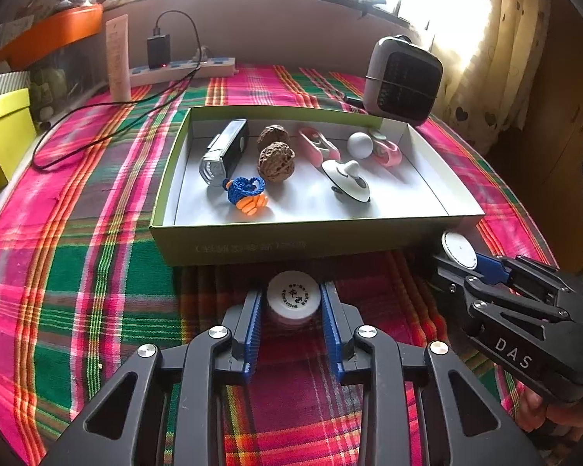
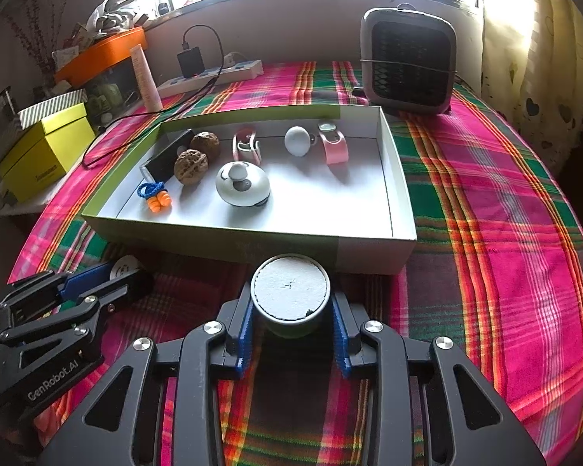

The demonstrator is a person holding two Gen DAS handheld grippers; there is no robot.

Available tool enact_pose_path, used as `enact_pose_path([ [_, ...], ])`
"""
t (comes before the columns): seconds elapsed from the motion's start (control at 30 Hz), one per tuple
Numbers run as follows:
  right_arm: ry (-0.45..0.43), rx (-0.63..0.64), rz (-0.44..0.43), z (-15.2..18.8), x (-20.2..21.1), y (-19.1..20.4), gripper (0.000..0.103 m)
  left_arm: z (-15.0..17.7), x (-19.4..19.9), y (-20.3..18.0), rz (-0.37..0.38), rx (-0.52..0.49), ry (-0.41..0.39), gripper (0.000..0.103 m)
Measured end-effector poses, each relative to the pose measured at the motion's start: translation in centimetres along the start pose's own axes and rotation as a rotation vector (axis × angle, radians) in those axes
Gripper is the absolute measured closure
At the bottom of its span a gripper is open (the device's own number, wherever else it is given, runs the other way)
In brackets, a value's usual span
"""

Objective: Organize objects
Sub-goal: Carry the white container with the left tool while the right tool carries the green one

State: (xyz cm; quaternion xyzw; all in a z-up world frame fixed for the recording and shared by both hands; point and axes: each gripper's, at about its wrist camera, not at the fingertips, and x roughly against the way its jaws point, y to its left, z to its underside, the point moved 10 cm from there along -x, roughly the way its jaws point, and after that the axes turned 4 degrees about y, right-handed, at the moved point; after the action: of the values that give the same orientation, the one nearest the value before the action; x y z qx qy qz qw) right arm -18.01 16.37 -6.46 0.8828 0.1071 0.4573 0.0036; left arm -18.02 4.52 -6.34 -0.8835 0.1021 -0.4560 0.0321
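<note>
Mid-carry, judging by the grips: both items pinched just short of the shallow green-walled cardboard box (image 1: 252,246). Left tongs (image 1: 293,303) clamped on a small round white-lidded pink jar (image 1: 293,298); right tongs (image 2: 290,312) clamped on a white-topped green cylindrical tin (image 2: 290,291). Next, probably: lift over the near wall, release inside at near right, clear of the white knobbed disc (image 2: 243,186).

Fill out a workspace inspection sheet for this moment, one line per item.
Surface: plaid tablecloth.
Job's things: open box holds two walnuts, bike light, blue-orange earplugs, white knobbed disc, white ball, two pink clips.
Clutter: heater, yellow box, tube.
Grippers: left gripper shut on white-capped jar; right gripper shut on grey-topped canister.
Cables: black cable, charger in power strip.
Surroundings: window, curtain.
</note>
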Motion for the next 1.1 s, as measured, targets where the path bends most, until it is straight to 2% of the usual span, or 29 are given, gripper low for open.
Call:
enact_pose_path([
  [0.6, -0.033, 0.041, -0.031, 0.0, 1.1, 1.0, 0.069, -0.2, 1.3, -1.0, -0.019, -0.048, -0.028, 0.077],
  [1.1, -0.069, 0.061, -0.058, -1.0, 2.6, 1.6, 0.069, -1.4, 2.4, -1.7, -0.003, -0.066, -0.054, 0.077],
])
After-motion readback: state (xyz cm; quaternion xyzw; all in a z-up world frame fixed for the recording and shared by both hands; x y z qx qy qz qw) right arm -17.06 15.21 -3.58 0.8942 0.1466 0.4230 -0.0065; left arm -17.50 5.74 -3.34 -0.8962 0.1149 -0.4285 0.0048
